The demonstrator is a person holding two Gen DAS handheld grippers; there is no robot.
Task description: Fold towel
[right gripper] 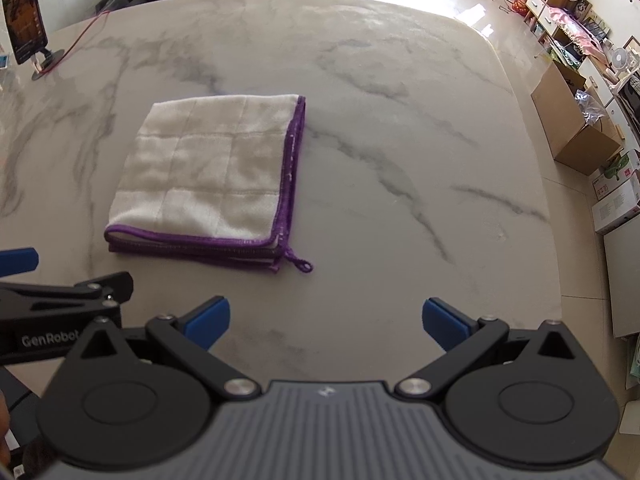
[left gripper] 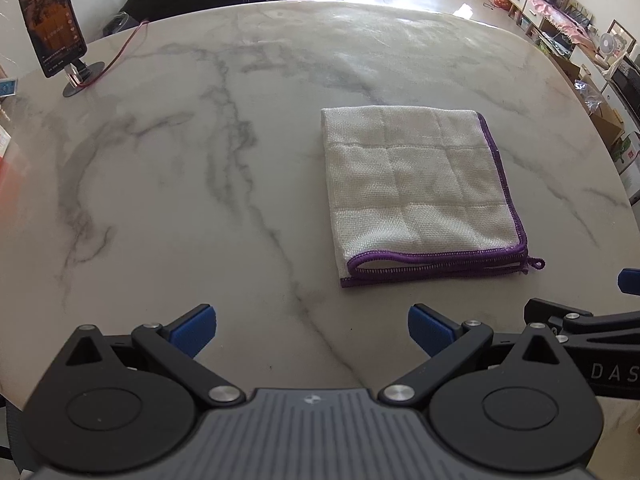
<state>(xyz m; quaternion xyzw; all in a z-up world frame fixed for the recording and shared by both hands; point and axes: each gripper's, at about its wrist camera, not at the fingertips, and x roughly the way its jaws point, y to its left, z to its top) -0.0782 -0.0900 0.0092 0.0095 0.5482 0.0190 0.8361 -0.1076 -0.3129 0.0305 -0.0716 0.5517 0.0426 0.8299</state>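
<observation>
Left wrist view: left claw [left gripper: 312,330] spread wide, blue pads [left gripper: 195,329] well apart, nothing between them, hovering over the near part of the marble counter [left gripper: 160,200]. Towel [left gripper: 420,188] lies flat on the counter ahead and to the right, folded into a stacked square, white waffle weave with purple trim; stacked edges face the claw, hanging loop [left gripper: 536,263] sticking out at the near right corner. Right claw [left gripper: 592,320] only partly visible at the right edge of this view. Right wrist view: right claw [right gripper: 326,320] also wide open and empty, towel [right gripper: 208,176] ahead and to the left, apart from both claws. Phone on a stand [left gripper: 54,24] sits at the far left of the counter, a red cable [left gripper: 124,46] running from its base. Cardboard boxes [right gripper: 572,120] on the floor beyond the counter's right side.
</observation>
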